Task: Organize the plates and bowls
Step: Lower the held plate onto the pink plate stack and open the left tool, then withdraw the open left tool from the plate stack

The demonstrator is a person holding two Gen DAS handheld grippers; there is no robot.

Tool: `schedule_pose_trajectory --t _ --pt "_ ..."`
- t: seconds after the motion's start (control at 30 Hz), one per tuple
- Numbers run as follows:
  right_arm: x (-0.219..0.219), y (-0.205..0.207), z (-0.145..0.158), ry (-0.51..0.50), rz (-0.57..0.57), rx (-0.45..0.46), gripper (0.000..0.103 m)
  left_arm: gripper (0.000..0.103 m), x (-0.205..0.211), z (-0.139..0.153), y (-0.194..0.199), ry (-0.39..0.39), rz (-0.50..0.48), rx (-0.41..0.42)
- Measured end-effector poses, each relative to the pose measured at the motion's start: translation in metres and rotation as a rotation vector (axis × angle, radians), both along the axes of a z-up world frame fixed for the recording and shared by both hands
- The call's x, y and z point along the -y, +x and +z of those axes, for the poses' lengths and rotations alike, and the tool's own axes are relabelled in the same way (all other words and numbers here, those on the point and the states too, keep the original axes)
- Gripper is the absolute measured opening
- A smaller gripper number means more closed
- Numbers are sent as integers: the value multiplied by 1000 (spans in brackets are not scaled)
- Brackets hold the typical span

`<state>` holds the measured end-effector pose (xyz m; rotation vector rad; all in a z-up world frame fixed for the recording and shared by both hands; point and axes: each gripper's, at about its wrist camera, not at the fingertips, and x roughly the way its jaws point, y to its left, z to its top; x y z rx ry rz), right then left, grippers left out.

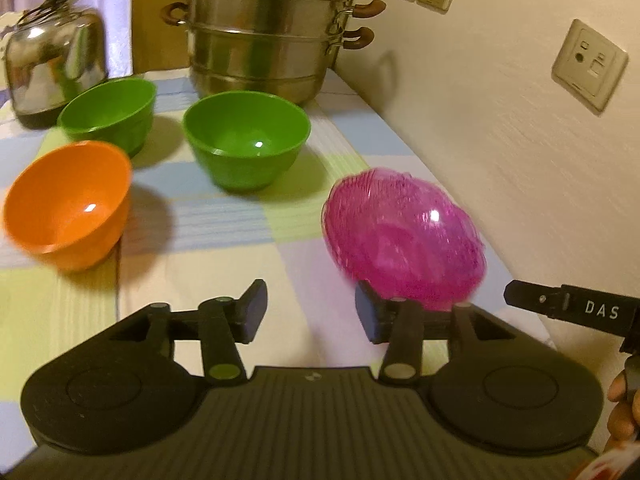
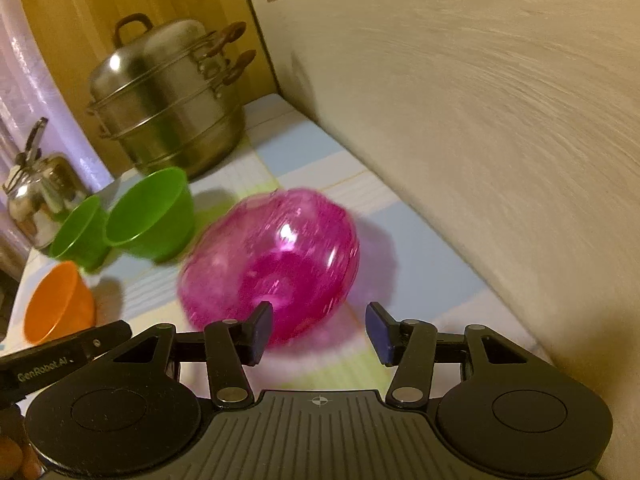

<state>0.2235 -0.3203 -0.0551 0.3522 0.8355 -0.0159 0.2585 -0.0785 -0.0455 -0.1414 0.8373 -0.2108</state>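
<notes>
Here the left tool (image 1: 311, 312) and the right tool (image 2: 320, 330) both stand with pads apart and nothing between them, just short of the translucent magenta plastic bowl (image 2: 272, 264), which is blurred beside the wall on the checked-cloth surface (image 1: 224, 224). Beyond the magenta bowl stand an orange plastic bowl (image 1: 68, 204) and two green plastic bowls (image 1: 246, 144) (image 1: 108, 112), with a stacked steel steamer pot (image 1: 268, 28) farthest. The magenta bowl looks just set down; next, I judge, comes gripping another bowl's rim to nest it.
</notes>
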Motion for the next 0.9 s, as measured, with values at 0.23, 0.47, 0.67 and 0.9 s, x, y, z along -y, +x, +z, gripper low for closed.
schedule_pose_trajectory --t 0.23,0.47,0.67,0.9 --pt "-14 -48 18 -1 20 -6 52 54 -15 9 -49 -38 24 -29" --pt "-28 -82 28 -5 46 -8 53 63 -34 23 -84 -66 54 -34" --pt "-44 -103 31 -14 83 -12 54 65 -42 32 -106 -50 67 -26" --pt "-57 -114 32 -24 115 -9 54 67 -40 36 -123 -35 72 -26"
